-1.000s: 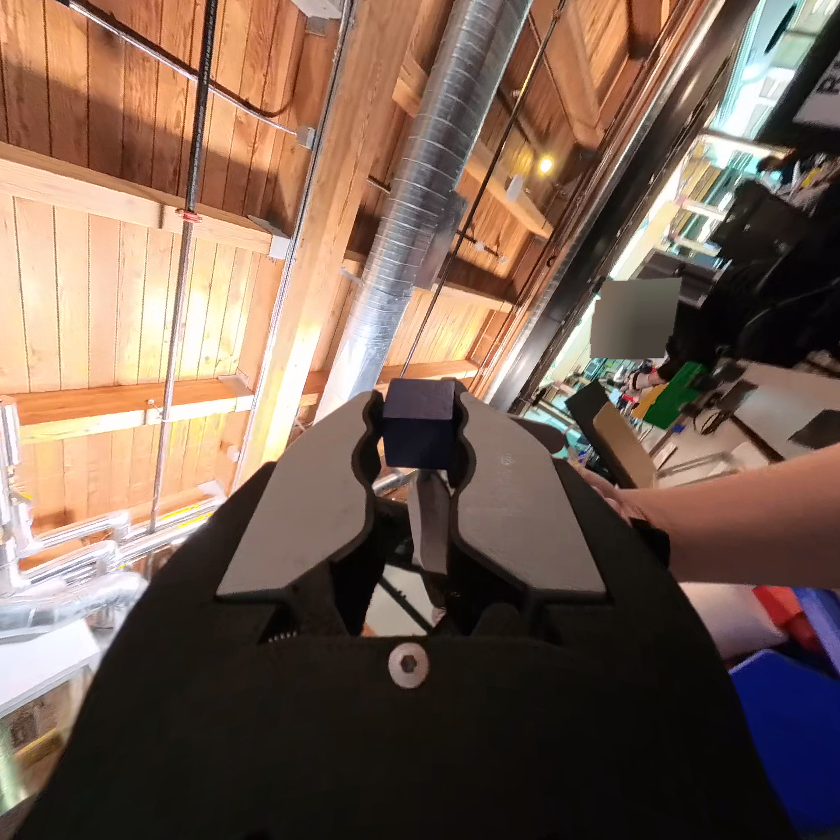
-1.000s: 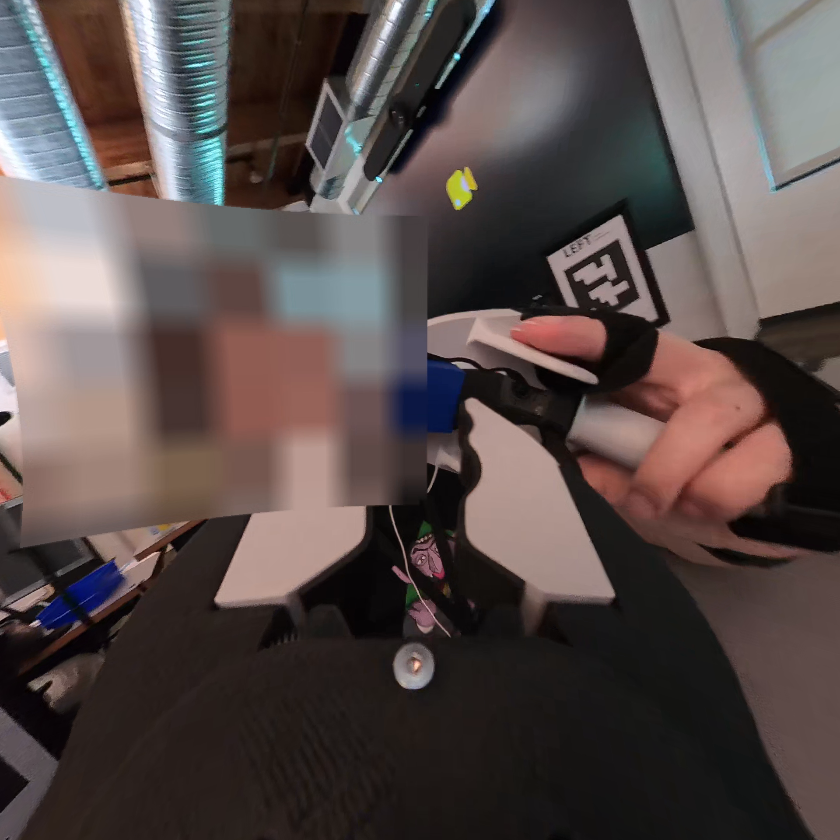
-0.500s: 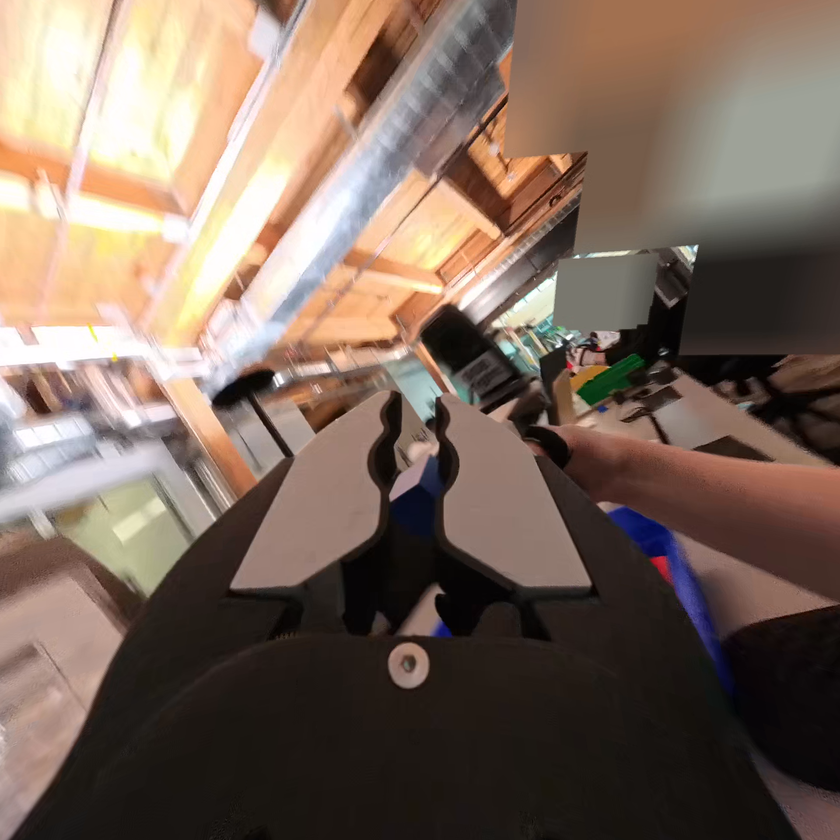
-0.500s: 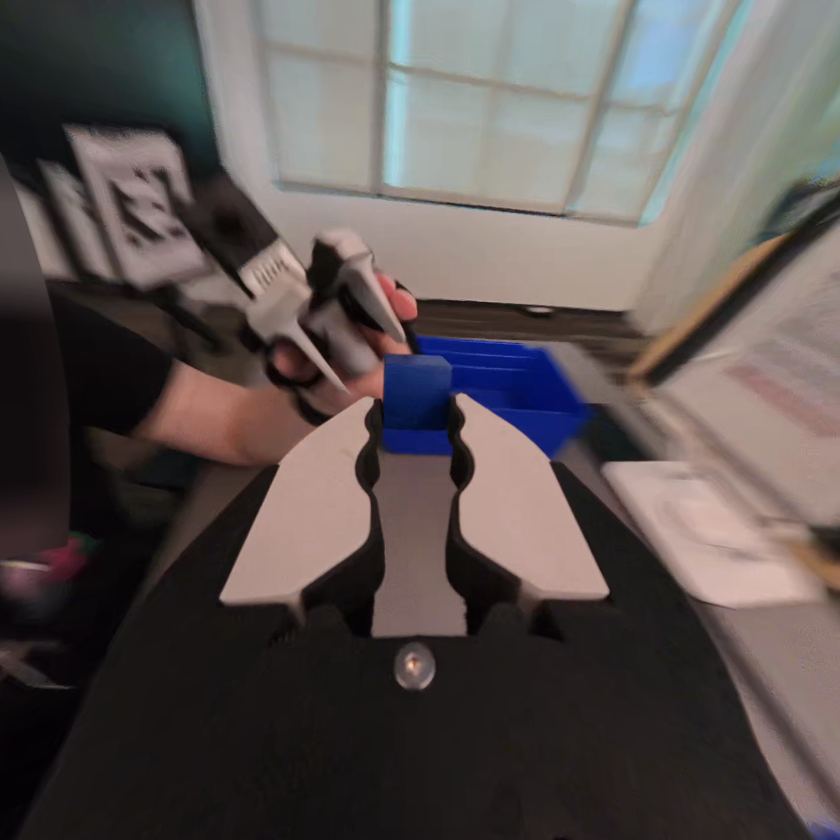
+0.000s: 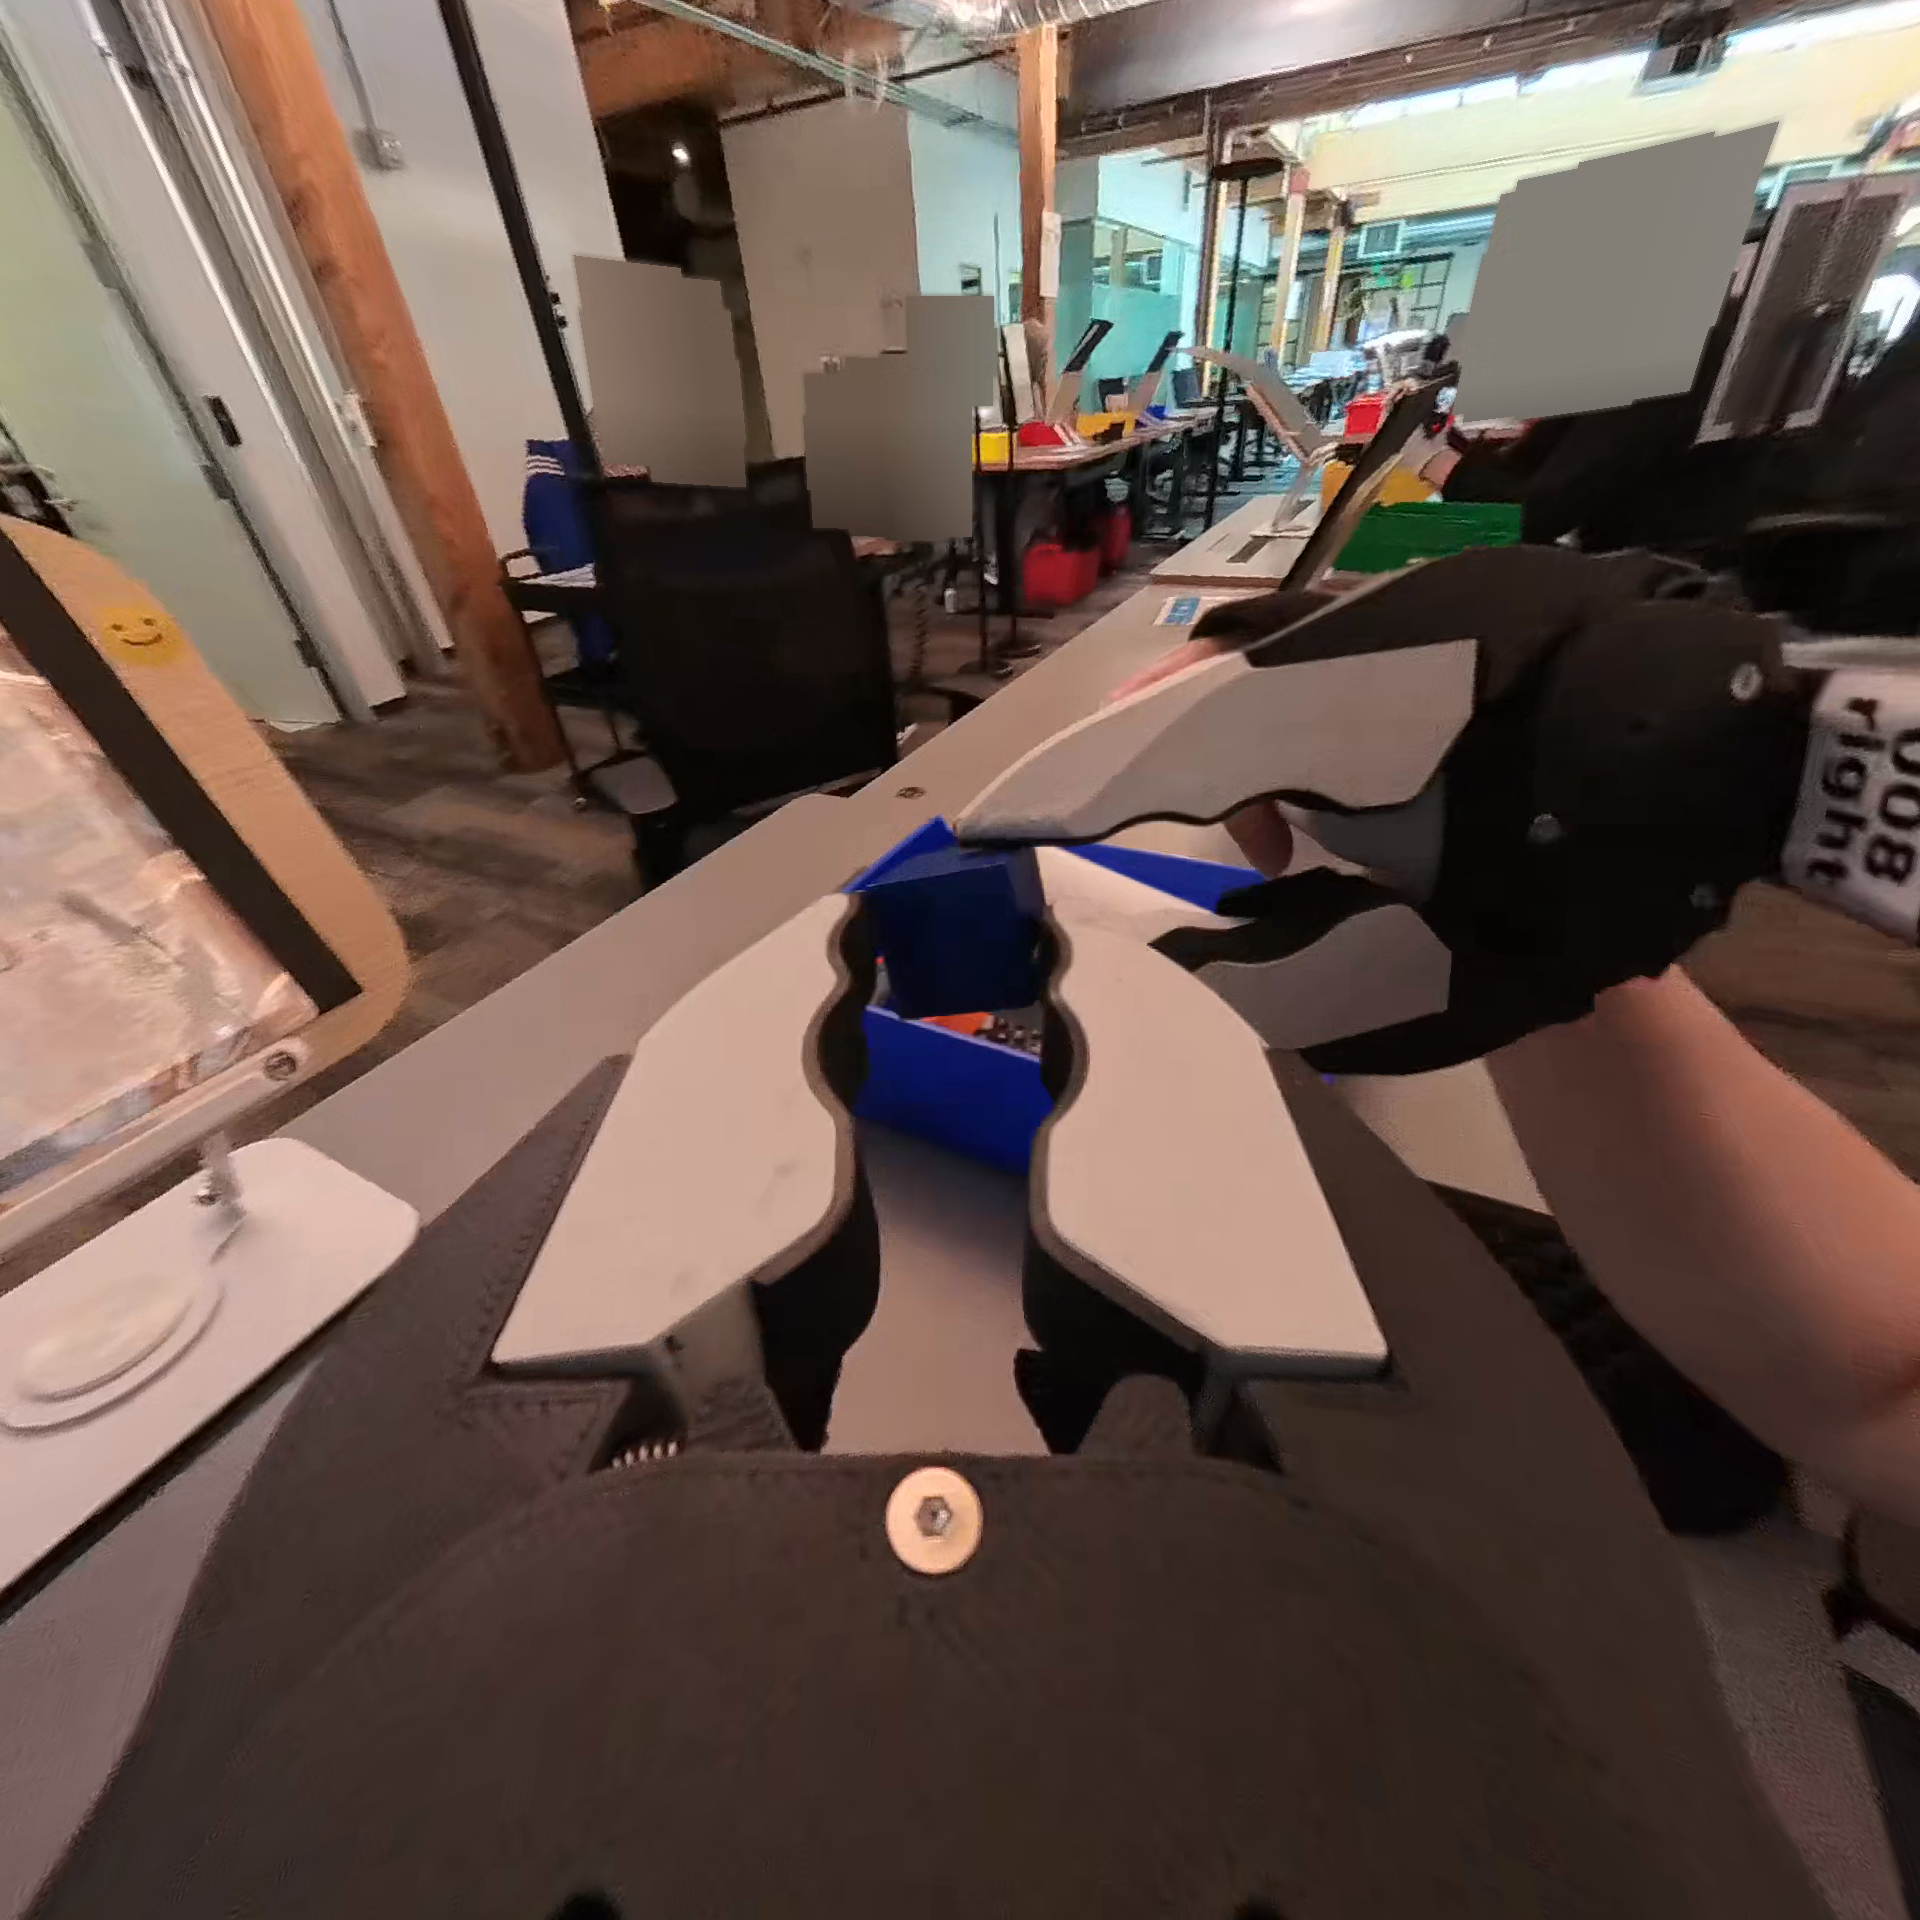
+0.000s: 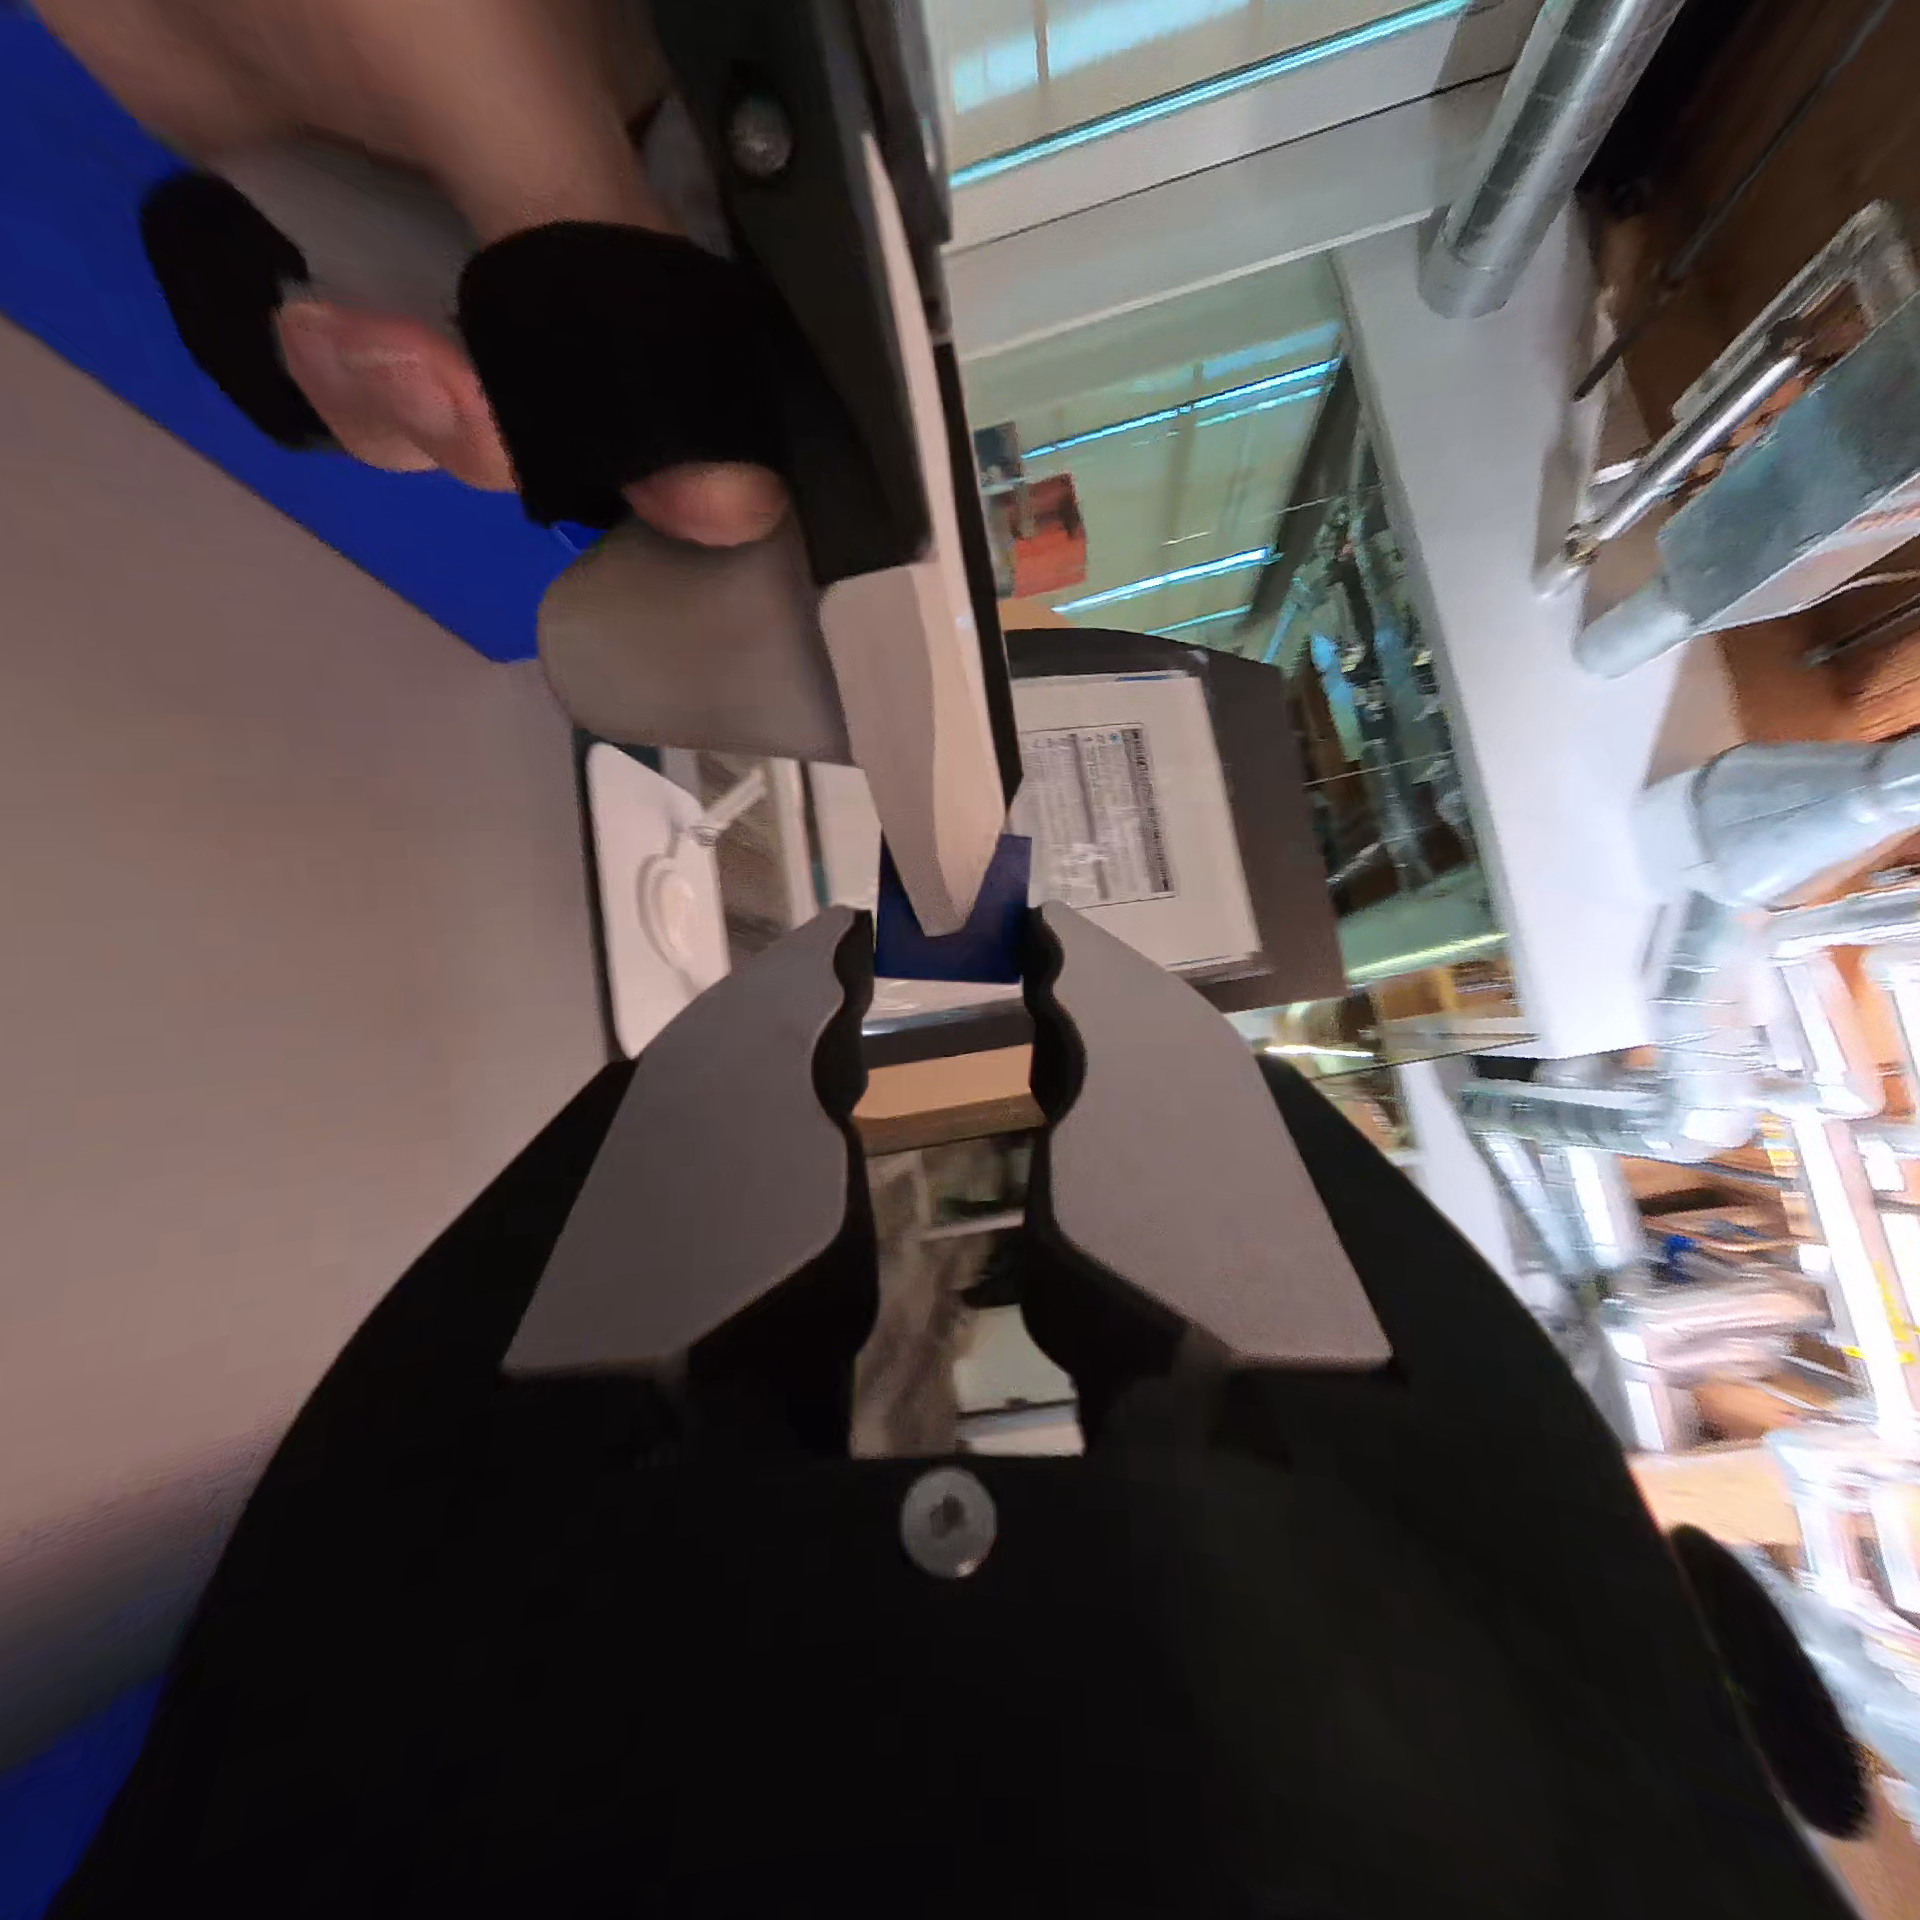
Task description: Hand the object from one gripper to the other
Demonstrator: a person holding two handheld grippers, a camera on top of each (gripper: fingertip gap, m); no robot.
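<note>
Small dark-blue cube (image 5: 951, 940) sits pinched between left gripper (image 5: 948, 935) tips; right gripper (image 6: 948, 933) tips also close on it.

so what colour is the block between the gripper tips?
Dark blue, solid, no pattern. The block shows best in the left wrist view.

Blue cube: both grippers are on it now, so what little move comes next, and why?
Probably the right gripper should ease open. It alone held the blue cube half a second ago; now the left gripper seems shut on it too, so the cube has its new holder.
</note>
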